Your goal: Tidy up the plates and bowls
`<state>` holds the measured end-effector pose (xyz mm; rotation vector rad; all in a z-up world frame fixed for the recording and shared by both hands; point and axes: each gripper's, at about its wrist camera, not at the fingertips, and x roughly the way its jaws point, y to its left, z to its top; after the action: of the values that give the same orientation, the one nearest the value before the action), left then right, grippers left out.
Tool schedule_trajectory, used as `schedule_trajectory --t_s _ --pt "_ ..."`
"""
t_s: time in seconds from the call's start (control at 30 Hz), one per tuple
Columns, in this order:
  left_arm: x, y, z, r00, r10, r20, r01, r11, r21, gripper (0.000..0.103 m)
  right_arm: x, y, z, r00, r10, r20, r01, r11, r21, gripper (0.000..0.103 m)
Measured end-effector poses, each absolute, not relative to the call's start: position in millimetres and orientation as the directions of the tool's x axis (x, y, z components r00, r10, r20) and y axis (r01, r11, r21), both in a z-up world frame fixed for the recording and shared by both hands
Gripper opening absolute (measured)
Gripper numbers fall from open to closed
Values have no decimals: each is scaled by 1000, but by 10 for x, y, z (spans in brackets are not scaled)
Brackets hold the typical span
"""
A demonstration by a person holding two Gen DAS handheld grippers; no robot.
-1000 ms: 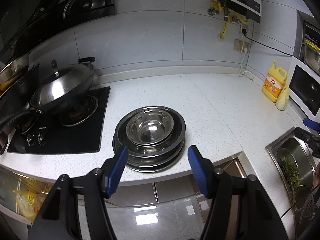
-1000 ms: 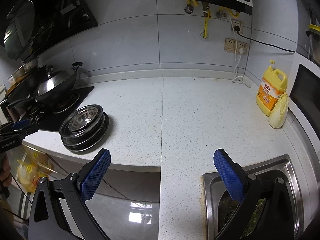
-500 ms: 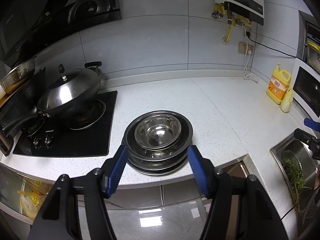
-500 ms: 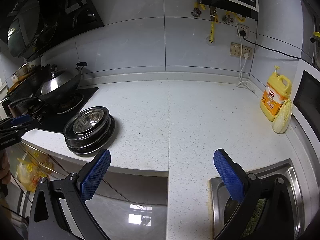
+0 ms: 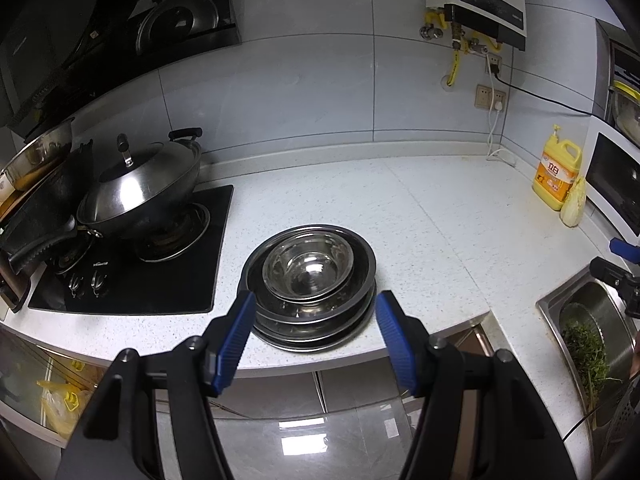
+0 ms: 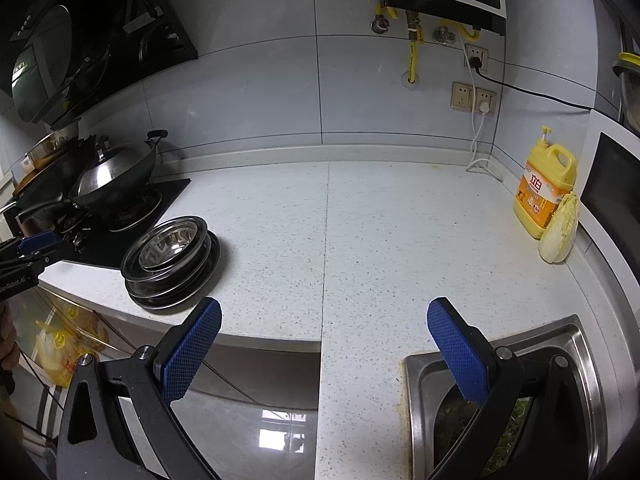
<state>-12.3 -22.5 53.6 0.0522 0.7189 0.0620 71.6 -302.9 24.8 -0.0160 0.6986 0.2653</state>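
Note:
A stack of steel plates [image 5: 316,330] [image 6: 176,284] sits near the front edge of the white counter, with a steel bowl [image 5: 308,268] [image 6: 170,246] nested on top. My left gripper [image 5: 314,318] hovers open in front of the stack, off the counter's edge, its blue pads apart and touching nothing. My right gripper [image 6: 324,328] stands wide open and empty over the counter's front edge, right of the stack and next to the sink. The left gripper's tip [image 6: 36,242] shows at the far left of the right wrist view.
A lidded wok [image 5: 140,190] sits on the black gas hob [image 5: 132,276] left of the stack. A steel sink [image 6: 516,396] with greens lies at the right. A yellow detergent bottle [image 6: 546,190] and a cabbage [image 6: 560,228] stand at the back right by the wall.
Both views have shifted a little: the stack now sits higher and nearer the middle between my left fingers. Both grippers stay open, and nothing on the counter has moved.

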Motion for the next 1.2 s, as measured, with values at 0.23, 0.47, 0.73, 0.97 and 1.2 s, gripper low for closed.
schedule_trajectory --t_s 0.23,0.47,0.73,0.97,1.2 --pt "-175 -247 490 743 73 -665 -36 997 69 60 719 -3021 234 727 238 -644 -255 965 68 101" --pt "-212 -248 478 741 73 -667 -35 997 70 60 680 -2979 229 722 246 -646 -269 961 65 101" --pt "-245 -269 452 739 64 -671 -27 997 66 60 638 -2980 211 719 240 -652 -267 962 59 101" --pt "-262 -288 449 738 59 -672 -18 998 67 60 608 -2981 206 718 235 -655 -264 963 56 101" --pt "-282 -295 452 738 57 -673 -15 998 68 60 588 -2979 207 719 231 -656 -260 964 55 101"
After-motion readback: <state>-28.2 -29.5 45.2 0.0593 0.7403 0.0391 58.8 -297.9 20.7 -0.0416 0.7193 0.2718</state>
